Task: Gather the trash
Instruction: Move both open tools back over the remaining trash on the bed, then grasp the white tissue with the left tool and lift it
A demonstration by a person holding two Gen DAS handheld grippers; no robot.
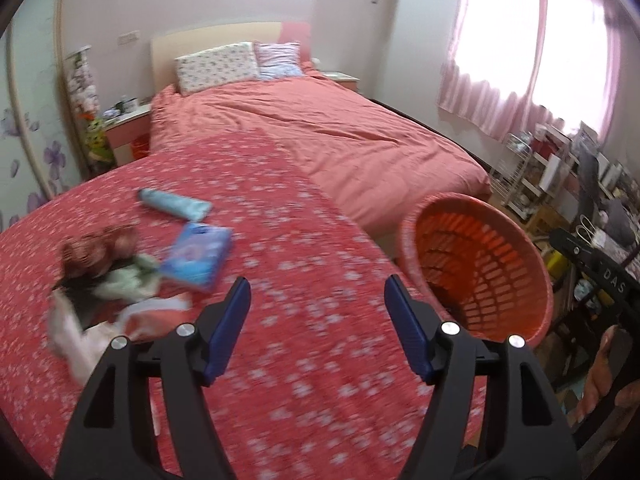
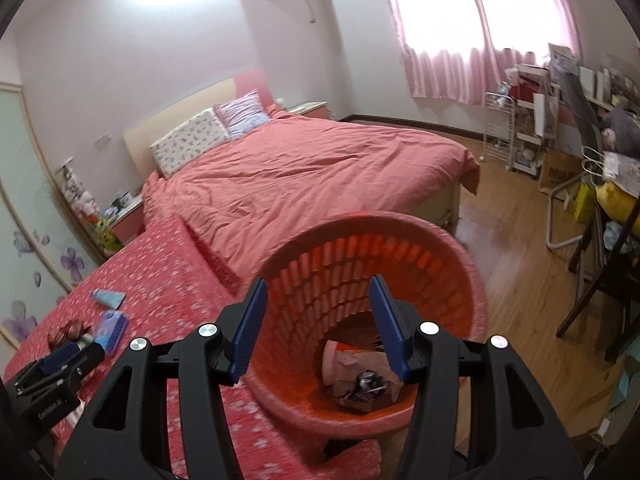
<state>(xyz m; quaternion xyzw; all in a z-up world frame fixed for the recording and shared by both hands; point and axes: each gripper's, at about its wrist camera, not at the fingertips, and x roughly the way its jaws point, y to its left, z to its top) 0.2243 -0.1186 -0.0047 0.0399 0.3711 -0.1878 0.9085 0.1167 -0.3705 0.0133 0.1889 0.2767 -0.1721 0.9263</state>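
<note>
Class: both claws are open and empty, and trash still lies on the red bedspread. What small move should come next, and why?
Probably swing the left claw left toward the blue packet: it is open, empty, nearest that litter, and the basket beside the bed already holds some trash.

Red flowered cover [image 1: 304,216] carries the litter, all at its left part: blue tube [image 1: 175,203], blue packet [image 1: 199,255] just beside it, crumpled wrappers [image 1: 112,276] touching packet's near corner. Basket [image 1: 476,268] at cover's right edge. Pink bed [image 1: 320,128] beyond, two pillows [image 1: 218,66] at headboard.
</note>
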